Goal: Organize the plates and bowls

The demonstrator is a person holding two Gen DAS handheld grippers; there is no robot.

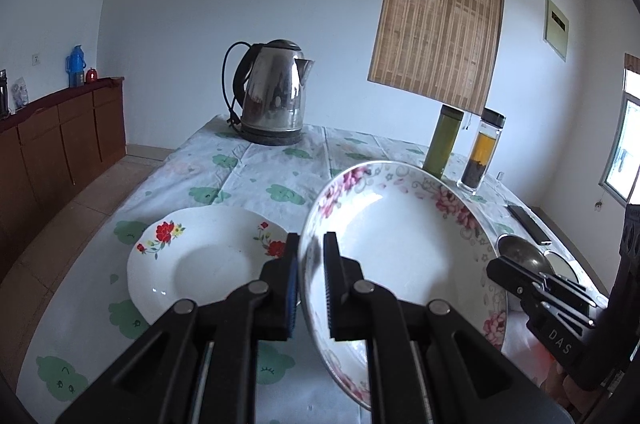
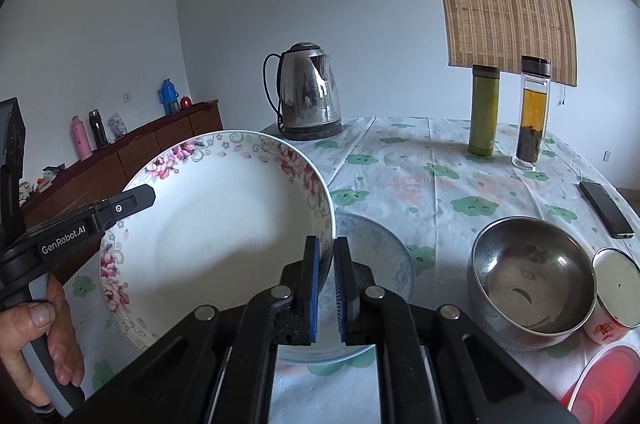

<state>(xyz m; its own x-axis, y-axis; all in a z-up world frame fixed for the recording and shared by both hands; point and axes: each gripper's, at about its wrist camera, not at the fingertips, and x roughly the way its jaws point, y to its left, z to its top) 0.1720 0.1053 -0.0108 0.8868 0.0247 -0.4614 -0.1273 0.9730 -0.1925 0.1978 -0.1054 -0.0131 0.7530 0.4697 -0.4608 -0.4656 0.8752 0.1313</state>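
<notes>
Pink-flowered plate (image 1: 404,248) tilted, hollow toward cameras, rim clamped in both claws (image 1: 310,288) (image 2: 325,290).

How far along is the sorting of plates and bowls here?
Nothing looks stacked yet. In hand: both the left gripper and right gripper pinch the pink-flowered plate by opposite rims, lifted and tilted. Left: the red-flowered plate, blue-patterned bowl and steel bowl sit separately.

At my table's far edge stands a steel kettle (image 2: 308,92). Toward its right edge I see a green flask (image 2: 484,110), a tea bottle (image 2: 532,112) and a phone (image 2: 606,210).
</notes>
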